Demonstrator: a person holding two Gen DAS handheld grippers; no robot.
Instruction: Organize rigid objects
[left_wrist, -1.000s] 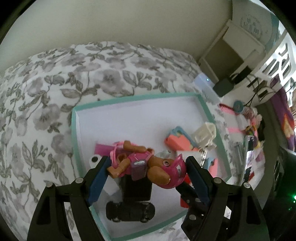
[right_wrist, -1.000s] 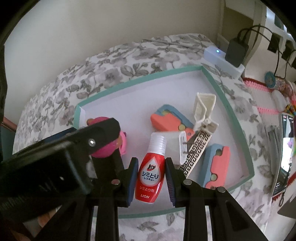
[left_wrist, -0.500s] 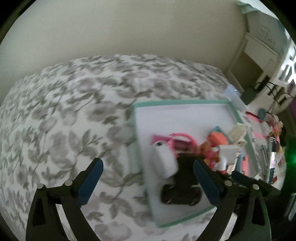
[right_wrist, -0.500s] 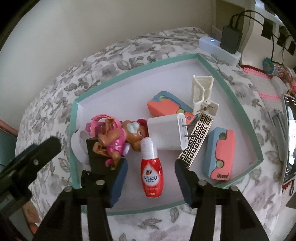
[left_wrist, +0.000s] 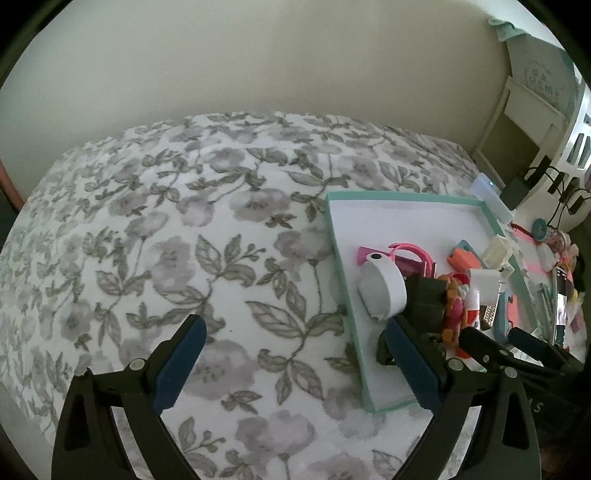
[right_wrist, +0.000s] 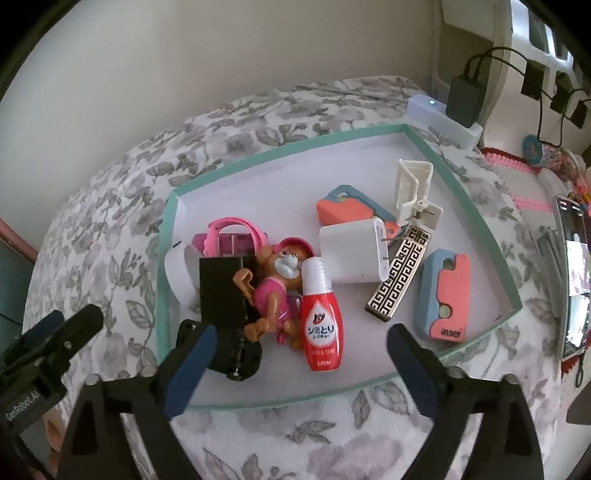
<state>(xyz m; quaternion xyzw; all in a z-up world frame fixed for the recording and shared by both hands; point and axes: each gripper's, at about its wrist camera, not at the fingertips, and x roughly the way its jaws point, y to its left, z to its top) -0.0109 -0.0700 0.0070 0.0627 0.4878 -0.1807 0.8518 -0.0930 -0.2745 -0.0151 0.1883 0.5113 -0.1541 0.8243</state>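
The R gripper (right_wrist: 295, 354) is seen above the tray (right_wrist: 484, 236), jaws opening wide; the red stain-remover bottle (right_wrist: 320, 321) lies free between them, untouched, w/ the toy figure (right_wrist: 273, 291) touching at its 9 o'clock. The L gripper (left_wrist: 291, 365) is spread over the floral bedspread (left_wrist: 166, 240), nothing gripped.

My left wrist cam looks steeply down at the floral bed (left_wrist: 192, 258), tray (left_wrist: 334, 236) off to its right edge. My right wrist cam sits close over the same tray (right_wrist: 166, 236), also pitched down. Both views share the tray's contents and the wall.
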